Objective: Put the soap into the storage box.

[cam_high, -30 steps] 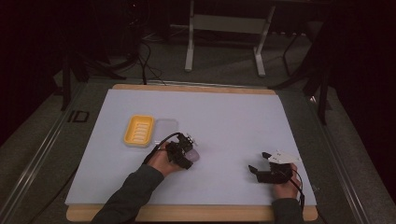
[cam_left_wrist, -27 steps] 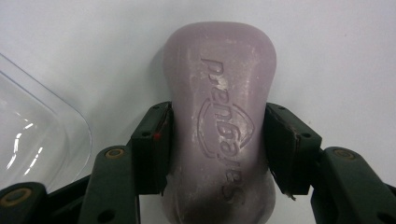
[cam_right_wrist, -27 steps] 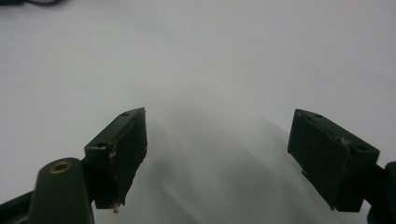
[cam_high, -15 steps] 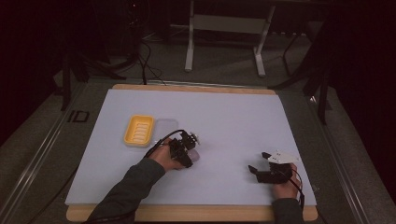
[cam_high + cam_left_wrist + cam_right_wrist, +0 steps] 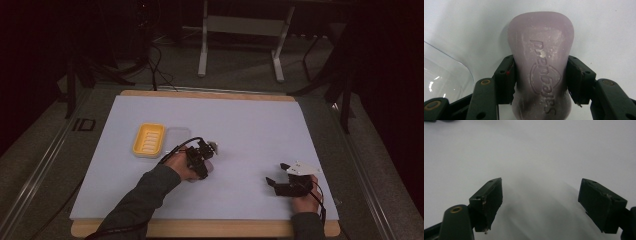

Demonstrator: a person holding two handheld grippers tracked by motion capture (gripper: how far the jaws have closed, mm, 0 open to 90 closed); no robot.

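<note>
Item: your left gripper (image 5: pixel 541 82) clamps the lilac soap bar (image 5: pixel 541 57), apparently nudged rightward from the yellow soap dish (image 5: pixel 148 140). Right gripper (image 5: pixel 541 205): open, idle.

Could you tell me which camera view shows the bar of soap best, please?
The left gripper view: the pale purple soap bar sits close up between the left gripper jaws, its embossed lettering readable. In the high view it is a small pale patch beside that gripper.
</note>
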